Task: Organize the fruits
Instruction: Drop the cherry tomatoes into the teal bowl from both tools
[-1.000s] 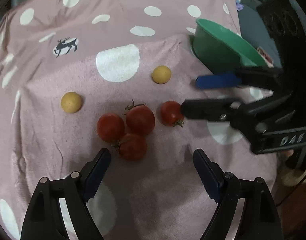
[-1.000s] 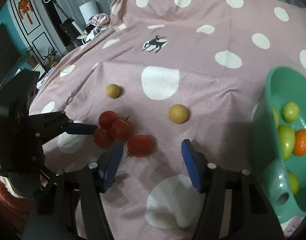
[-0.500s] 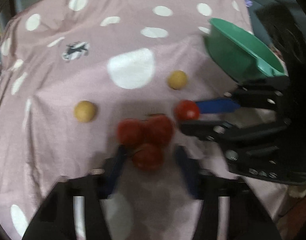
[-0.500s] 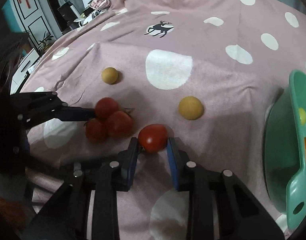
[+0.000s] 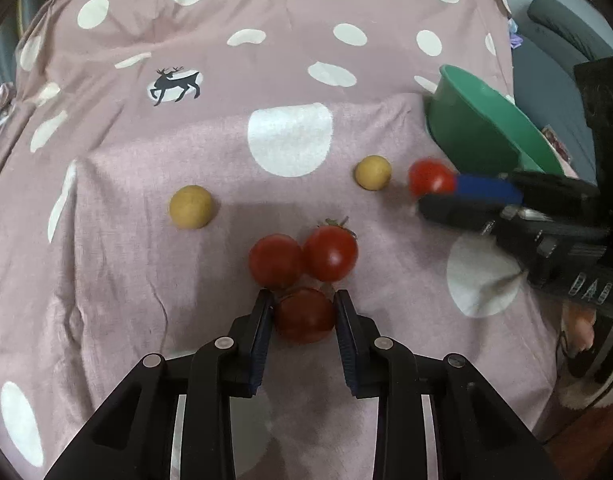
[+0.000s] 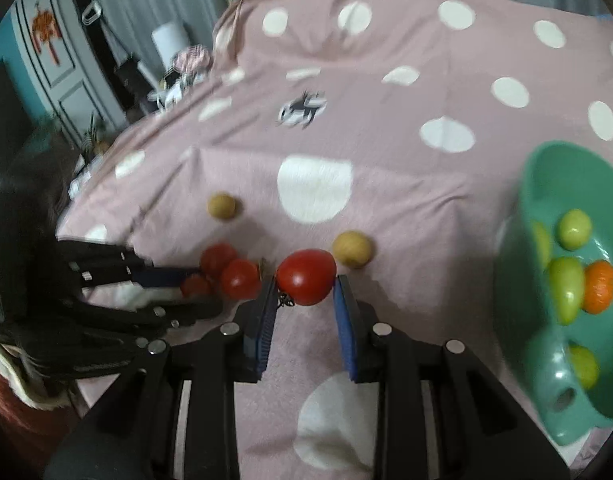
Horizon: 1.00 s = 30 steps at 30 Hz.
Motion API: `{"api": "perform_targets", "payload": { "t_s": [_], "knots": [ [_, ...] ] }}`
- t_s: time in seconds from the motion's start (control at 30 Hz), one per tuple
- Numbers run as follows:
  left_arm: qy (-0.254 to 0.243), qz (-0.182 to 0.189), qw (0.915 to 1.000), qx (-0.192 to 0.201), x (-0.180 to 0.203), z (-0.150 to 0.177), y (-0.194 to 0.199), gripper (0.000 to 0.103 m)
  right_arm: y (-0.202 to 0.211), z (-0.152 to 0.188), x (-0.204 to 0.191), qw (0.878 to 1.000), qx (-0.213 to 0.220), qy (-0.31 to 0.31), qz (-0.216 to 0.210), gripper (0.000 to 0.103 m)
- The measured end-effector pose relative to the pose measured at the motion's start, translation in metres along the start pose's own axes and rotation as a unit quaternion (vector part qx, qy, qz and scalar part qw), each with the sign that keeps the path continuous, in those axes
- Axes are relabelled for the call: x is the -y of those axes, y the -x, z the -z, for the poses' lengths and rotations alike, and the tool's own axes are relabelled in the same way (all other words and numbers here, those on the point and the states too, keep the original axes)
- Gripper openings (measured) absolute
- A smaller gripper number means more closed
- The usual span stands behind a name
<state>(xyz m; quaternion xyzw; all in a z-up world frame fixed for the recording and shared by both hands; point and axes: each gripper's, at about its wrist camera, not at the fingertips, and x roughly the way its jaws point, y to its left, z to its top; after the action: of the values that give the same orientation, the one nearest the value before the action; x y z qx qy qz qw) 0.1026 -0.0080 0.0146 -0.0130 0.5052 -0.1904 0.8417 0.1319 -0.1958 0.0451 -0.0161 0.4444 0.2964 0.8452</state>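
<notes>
Mauve-pink cotton cloth with white polka dots (image 5: 210, 152) covers the whole surface in the left wrist view, with a little black deer print (image 5: 176, 83) on it. The left gripper (image 5: 304, 312) has its blue-padded jaws pressed on a round red tomato (image 5: 304, 314), which sits on the cloth touching two more red tomatoes (image 5: 302, 258) just beyond it. A small tan round fruit (image 5: 191, 212) lies off to the left, a second tan fruit (image 5: 372, 172) to the right. Over there the right gripper (image 5: 434, 190) comes in from the side with another red tomato (image 5: 429, 177) pinched at its tips, just beside the green plastic bowl (image 5: 478, 136). In the right wrist view, a bit blurry, the right gripper (image 6: 305, 290) is clamped on that glossy red tomato (image 6: 306, 271), apparently lifted off the cloth, though I can't say for sure, with the nearer tan fruit (image 6: 352, 248) just behind it. The left gripper (image 6: 186, 280) shows at the left, by the tomato cluster (image 6: 226, 268). The green bowl (image 6: 522, 280) on the right holds yellow-green fruits (image 6: 566, 288) and an orange one (image 6: 598, 286).
</notes>
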Motion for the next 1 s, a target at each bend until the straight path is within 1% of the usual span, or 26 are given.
{"api": "perform_targets", "payload": {
  "t_s": [0.07,0.1,0.17,0.23,0.27,0.33,0.4,0.43,0.47,0.53,0.57,0.6,0.63,0.67,0.7,0.8,0.83,0.87,0.9,0.93,0.97,1.0],
  "knots": [
    [0.02,0.02,0.9995,0.011,-0.002,0.003,0.007,0.031,0.011,0.0,0.007,1.0,0.017,-0.014,-0.002,0.029],
    [0.026,0.021,0.9993,0.017,-0.001,0.004,0.01,0.031,0.017,0.001,0.012,0.999,0.025,-0.021,-0.002,0.029],
    [0.028,0.009,0.9992,0.028,0.004,0.004,0.02,0.031,0.032,0.004,0.019,0.998,0.044,-0.036,0.003,0.029],
    [0.015,-0.006,0.9988,0.046,0.016,0.0,0.033,0.031,0.049,0.004,0.03,0.996,0.069,-0.053,0.005,0.029],
    [0.01,-0.009,0.9981,0.059,0.024,-0.005,0.04,0.031,0.058,0.004,0.036,0.995,0.081,-0.061,0.003,0.029],
    [0.002,0.006,0.9968,0.08,0.043,-0.02,0.048,0.031,0.076,0.007,0.051,0.991,0.107,-0.082,0.002,0.029],
    [-0.002,0.004,0.9951,0.099,0.065,-0.041,0.048,0.031,0.091,0.013,0.071,0.986,0.124,-0.111,0.024,0.029],
    [-0.005,0.001,0.9945,0.104,0.078,-0.054,0.044,0.031,0.095,0.017,0.08,0.984,0.126,-0.124,0.037,0.029],
    [-0.007,0.008,0.9945,0.104,0.088,-0.065,0.037,0.031,0.099,0.021,0.091,0.981,0.127,-0.136,0.053,0.029],
    [-0.011,0.039,0.9943,0.099,0.114,-0.089,0.02,0.031,0.106,0.032,0.115,0.973,0.126,-0.167,0.094,0.029],
    [-0.018,0.046,0.994,0.098,0.127,-0.099,0.011,0.031,0.11,0.037,0.127,0.969,0.126,-0.182,0.106,0.029],
    [-0.034,0.047,0.9935,0.098,0.146,-0.109,0.001,0.031,0.114,0.043,0.138,0.966,0.13,-0.198,0.109,0.029],
    [-0.043,0.048,0.9931,0.098,0.158,-0.113,-0.003,0.031,0.12,0.048,0.149,0.962,0.135,-0.212,0.107,0.029],
    [-0.052,0.054,0.9927,0.094,0.17,-0.119,-0.01,0.031,0.124,0.052,0.157,0.959,0.139,-0.223,0.106,0.029],
    [-0.061,0.07,0.9918,0.088,0.183,-0.125,-0.018,0.031,0.129,0.057,0.165,0.955,0.143,-0.233,0.11,0.029],
    [-0.059,0.105,0.9892,0.083,0.202,-0.131,-0.031,0.031,0.139,0.067,0.173,0.951,0.153,-0.245,0.114,0.032],
    [-0.054,0.113,0.9887,0.083,0.206,-0.131,-0.036,0.031,0.14,0.069,0.175,0.949,0.154,-0.252,0.113,0.031],
    [-0.05,0.112,0.989,0.082,0.207,-0.132,-0.04,0.031,0.14,0.07,0.178,0.947,0.156,-0.26,0.109,0.031],
    [-0.044,0.111,0.99,0.075,0.207,-0.132,-0.045,0.034,0.138,0.071,0.181,0.945,0.162,-0.269,0.098,0.038],
    [-0.036,0.116,0.9904,0.066,0.207,-0.131,-0.049,0.043,0.134,0.07,0.183,0.943,0.167,-0.275,0.081,0.047],
    [-0.02,0.12,0.9908,0.059,0.203,-0.131,-0.053,0.049,0.133,0.07,0.183,0.943,0.169,-0.278,0.071,0.05],
    [0.002,0.117,0.9917,0.053,0.197,-0.13,-0.054,0.065,0.133,0.069,0.182,0.941,0.174,-0.283,0.065,0.056]
  ]
}}
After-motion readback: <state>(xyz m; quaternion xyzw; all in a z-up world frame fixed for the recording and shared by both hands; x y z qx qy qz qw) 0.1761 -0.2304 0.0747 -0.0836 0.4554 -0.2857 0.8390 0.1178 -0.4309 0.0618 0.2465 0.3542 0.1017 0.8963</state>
